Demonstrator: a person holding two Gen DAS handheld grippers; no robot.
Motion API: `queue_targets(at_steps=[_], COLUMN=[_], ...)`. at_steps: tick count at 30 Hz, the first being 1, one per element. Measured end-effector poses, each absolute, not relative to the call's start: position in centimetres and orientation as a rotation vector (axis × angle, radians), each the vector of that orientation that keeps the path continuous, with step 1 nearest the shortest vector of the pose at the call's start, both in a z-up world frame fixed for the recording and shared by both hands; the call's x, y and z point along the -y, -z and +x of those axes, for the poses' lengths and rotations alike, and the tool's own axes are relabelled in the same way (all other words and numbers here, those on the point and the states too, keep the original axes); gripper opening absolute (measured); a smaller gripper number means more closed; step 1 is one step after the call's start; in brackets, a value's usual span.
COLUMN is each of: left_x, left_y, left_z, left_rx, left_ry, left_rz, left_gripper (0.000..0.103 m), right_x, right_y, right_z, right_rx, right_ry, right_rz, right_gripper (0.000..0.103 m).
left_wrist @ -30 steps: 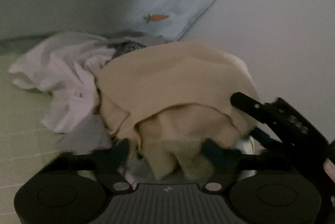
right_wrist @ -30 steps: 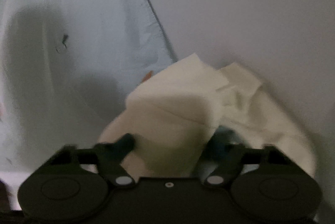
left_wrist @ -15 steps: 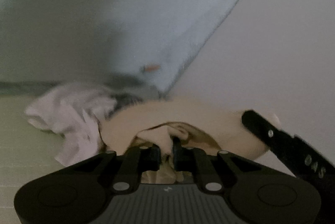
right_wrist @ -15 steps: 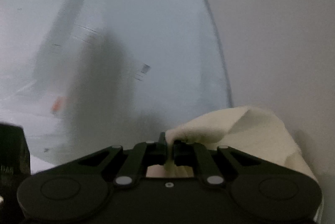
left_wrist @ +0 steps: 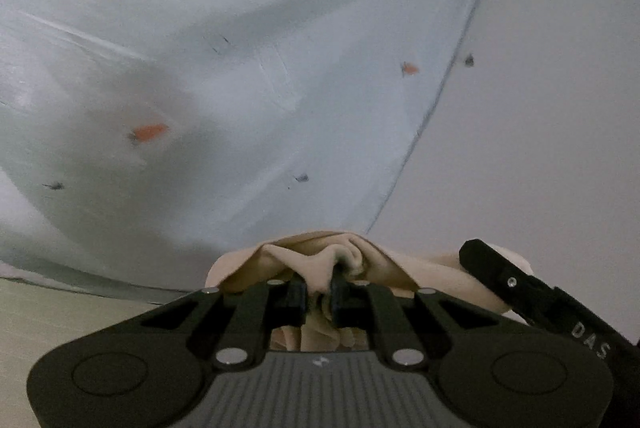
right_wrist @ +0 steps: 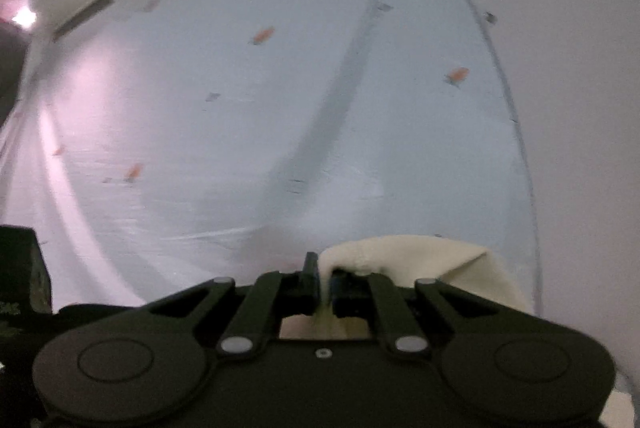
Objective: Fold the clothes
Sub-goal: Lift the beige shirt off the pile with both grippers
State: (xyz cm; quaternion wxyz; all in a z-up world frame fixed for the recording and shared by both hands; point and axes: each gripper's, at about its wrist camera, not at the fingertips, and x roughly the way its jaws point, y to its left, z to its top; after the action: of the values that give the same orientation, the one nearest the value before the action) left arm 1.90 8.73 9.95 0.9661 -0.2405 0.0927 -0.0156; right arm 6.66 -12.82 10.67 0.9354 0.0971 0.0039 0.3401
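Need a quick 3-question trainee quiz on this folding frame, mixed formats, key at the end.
1. True or false: the left gripper has its jaws closed on the cream garment.
2. In the right wrist view, the right gripper grips: A) a fold of the cream garment, B) the blue curtain, C) nothing.
3. Fill in: the small orange marks on the blue curtain behind the garment look like ____.

Key: 1 true; 2 A; 3 carrots, though too blurred here to be sure.

Left tool (left_wrist: 319, 290) and right tool (right_wrist: 325, 286) both clamped closed.
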Motion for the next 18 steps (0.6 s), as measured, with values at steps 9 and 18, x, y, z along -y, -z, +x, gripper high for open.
queue_targets(at_steps=[9,18], left_x=[-17.5,-26.2], left_y=[-9.2,-8.8], left_z=[-11.4,-21.6], left_rx=[-0.194,-0.182], left_ry=[-0.102,-0.367], left_rz=[-0.481,-0.425], left_gripper=[0.011,0.011], right_x=[3.7,-7.0], right_y=[-10.0,-8.5], right_z=[-4.1,-12.8], right_rx=[-0.015,-0.092], right_ry=[-0.845,-1.067], right_rz=[0.216,0.24], right_gripper=[0.006,0.006])
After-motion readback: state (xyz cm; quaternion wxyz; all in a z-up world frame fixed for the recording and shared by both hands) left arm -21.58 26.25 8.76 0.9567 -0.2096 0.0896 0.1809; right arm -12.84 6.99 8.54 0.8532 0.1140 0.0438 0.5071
